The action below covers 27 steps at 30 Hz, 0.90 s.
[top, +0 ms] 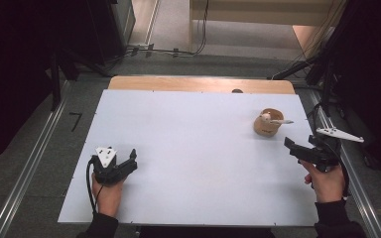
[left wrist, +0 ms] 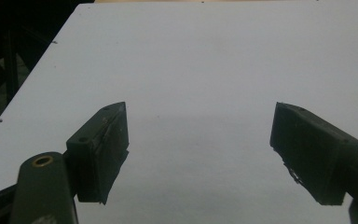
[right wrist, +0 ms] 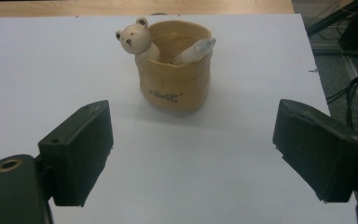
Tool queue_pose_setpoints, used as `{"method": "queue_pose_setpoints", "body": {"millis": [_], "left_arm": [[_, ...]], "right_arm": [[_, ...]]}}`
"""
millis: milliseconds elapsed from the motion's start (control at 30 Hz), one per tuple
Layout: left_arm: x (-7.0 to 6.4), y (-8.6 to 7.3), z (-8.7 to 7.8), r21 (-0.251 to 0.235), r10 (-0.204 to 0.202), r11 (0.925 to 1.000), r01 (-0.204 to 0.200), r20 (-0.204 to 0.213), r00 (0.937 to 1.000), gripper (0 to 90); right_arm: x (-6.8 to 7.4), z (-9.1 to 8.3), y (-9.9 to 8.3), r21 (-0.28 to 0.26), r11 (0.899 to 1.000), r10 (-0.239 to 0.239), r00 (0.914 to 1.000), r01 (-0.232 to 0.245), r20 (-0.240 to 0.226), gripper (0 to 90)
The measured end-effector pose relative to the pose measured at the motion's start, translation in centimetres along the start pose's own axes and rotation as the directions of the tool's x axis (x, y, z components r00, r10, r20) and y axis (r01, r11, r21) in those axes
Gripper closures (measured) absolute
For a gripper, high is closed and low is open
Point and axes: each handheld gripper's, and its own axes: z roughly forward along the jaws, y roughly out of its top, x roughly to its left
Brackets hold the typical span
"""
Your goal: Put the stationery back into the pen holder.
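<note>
A little tan pot (right wrist: 175,77) stands upright on the white surface (top: 188,148), over on the right side and toward the far edge. A small bear (right wrist: 135,39) peeks out over the rim of the pot, and a pale stick-like thing (right wrist: 193,50) leans inside it with its end poking out over the rim. There are some small dark letters on the front of the pot, too small to read. The right tongs (right wrist: 193,149) are held in the person's right hand (top: 325,181), near the right edge of the surface. They point toward the pot, which sits a little way in front of them, not touching. Their two black jaws are spread wide apart and hold nothing. The left tongs (left wrist: 198,154) are in the person's left hand (top: 106,191), down at the near left part of the surface, well apart from the pot. Their jaws are also wide open, with nothing between them but bare white surface. A strip of brown wood (top: 198,83) shows along the far edge, behind the white surface.
</note>
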Motion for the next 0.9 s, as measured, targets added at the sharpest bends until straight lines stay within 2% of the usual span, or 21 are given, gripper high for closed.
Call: {"method": "queue_pose_setpoints", "body": {"millis": [900], "left_arm": [[0.0, 0.0, -0.1, -0.002, -0.001, 1.0000, 0.001, 0.005, 1.0000, 20.0]], "right_arm": [[-0.9, 0.0, -3.2, 0.047, 0.999, -0.007, 1.0000, 0.007, -0.003, 9.7]]}}
